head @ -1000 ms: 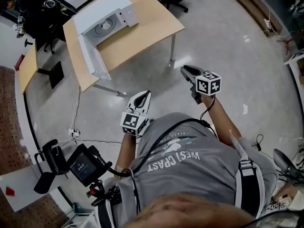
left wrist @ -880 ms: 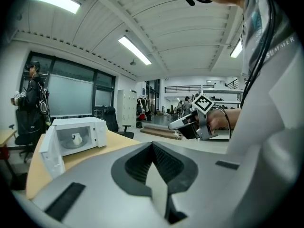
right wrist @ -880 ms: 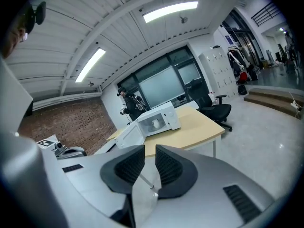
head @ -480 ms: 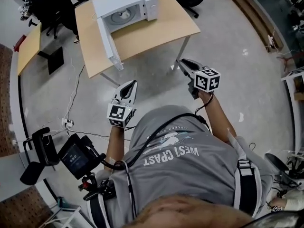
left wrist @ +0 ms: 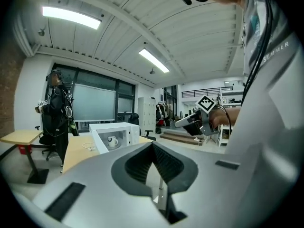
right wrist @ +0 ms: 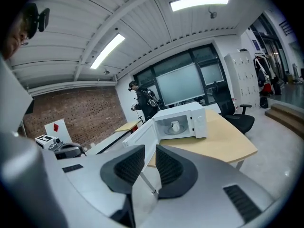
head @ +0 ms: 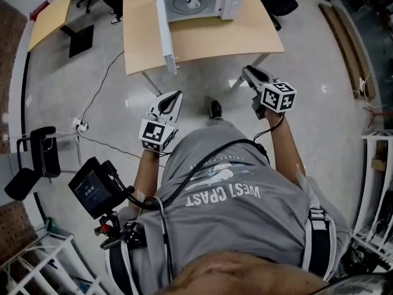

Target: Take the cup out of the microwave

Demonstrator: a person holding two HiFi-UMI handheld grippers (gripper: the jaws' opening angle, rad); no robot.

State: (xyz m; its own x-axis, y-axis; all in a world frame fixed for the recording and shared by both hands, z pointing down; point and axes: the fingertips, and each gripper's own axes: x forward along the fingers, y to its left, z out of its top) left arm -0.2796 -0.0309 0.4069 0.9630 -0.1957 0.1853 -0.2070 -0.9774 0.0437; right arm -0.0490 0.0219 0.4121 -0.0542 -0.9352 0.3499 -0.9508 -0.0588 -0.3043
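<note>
A person stands on a grey floor facing a wooden counter [head: 215, 39], holding a gripper in each hand. A white microwave [head: 232, 3] stands at the counter's far edge. Its door [head: 164, 35] is swung wide open and reaches out to the near edge. The cup [right wrist: 175, 126], white, stands upright inside the microwave on the round turntable, with nothing touching it.

Both grippers are held over the floor, short of the counter's near edge and well apart from the cup. The left gripper [left wrist: 153, 146] points toward the open door; its jaws are closed, tips meeting, with nothing between them. The right gripper [right wrist: 148, 151] points toward the near right corner; its jaws stand narrowly apart, a slim gap between the ribbed pads, and it is empty.
</note>
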